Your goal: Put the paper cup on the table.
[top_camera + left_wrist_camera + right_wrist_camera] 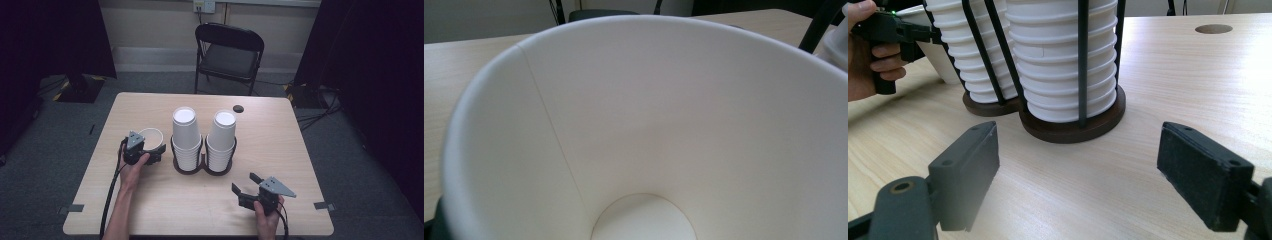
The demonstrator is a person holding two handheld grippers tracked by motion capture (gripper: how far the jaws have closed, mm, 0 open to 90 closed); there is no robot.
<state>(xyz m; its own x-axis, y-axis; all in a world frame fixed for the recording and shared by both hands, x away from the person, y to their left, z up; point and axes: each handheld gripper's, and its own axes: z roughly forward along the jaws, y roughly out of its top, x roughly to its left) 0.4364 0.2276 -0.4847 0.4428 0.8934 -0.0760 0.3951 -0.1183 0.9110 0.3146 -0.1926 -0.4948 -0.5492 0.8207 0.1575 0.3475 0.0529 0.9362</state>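
The left gripper is gripping a white paper cup on the bench, while the right gripper is hovering wide open and empty.

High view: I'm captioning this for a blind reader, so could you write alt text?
On a wooden table, the left hand-held gripper is at a single upright paper cup beside two racked stacks of cups. The right hand-held gripper rests open nearer the person.

loose cup left of stacks, probably touching
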